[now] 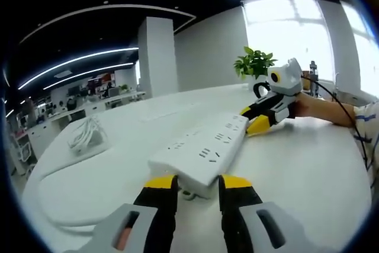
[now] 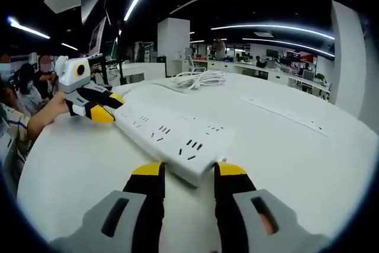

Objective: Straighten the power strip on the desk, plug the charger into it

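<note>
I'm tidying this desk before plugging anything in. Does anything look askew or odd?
The power strip lies slanted across the white desk, one gripper at each end: the left gripper near one end, the right gripper at the far one. A loose coiled cable sits off to the side. No damage shows.

Window glare, dim ceiling, fisheye-warped edges

The power strip [image 1: 201, 153] is laid flat on the table [image 1: 308, 170], between the two grippers at its ends. A coiled cable [image 1: 84, 135] is set well apart on the table.
</note>
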`<state>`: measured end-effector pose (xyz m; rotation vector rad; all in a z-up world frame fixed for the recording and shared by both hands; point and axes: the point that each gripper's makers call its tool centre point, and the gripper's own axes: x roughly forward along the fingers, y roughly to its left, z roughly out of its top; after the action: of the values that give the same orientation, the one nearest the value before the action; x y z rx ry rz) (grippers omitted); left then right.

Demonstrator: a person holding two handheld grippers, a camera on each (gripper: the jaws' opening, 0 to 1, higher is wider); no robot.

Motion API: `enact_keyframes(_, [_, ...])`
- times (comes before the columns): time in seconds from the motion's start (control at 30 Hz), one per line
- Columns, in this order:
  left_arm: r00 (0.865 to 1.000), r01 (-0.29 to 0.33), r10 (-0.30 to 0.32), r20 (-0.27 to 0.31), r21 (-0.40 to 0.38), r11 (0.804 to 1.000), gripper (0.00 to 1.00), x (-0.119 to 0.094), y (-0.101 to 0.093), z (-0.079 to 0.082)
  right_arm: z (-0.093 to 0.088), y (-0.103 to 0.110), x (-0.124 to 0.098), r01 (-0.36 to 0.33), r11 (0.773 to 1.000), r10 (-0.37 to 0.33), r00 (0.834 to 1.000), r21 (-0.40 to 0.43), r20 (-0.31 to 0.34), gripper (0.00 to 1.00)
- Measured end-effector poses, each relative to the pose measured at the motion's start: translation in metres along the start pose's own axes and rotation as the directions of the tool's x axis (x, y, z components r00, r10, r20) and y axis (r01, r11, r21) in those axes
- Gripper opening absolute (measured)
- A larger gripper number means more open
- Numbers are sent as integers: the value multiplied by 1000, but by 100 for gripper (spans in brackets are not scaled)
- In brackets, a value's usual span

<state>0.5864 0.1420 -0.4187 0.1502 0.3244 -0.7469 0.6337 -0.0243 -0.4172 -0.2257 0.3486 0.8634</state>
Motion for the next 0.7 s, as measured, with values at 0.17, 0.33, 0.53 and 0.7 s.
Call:
enact_keyframes(0.17, [1000, 10, -10, 3, -11, 1000, 27, 0, 2, 2, -1, 0, -3, 9, 1000, -9, 1000, 1, -5, 32])
enact_keyframes(0.33, [1000, 23, -23, 6, -11, 1000, 27, 0, -1, 2, -3, 2, -7, 15, 1000, -15, 1000, 1, -3, 32])
enact_keyframes(0.53, [999, 46, -46, 13, -31, 998, 27, 3, -1, 7, -5, 4, -14, 22, 1000, -22, 1000, 1, -8, 32])
enact_keyframes(0.7, [998, 63, -62, 15, -28, 998, 27, 3, -3, 8, -7, 7, -21, 28, 1000, -28, 1000, 10, -6, 31])
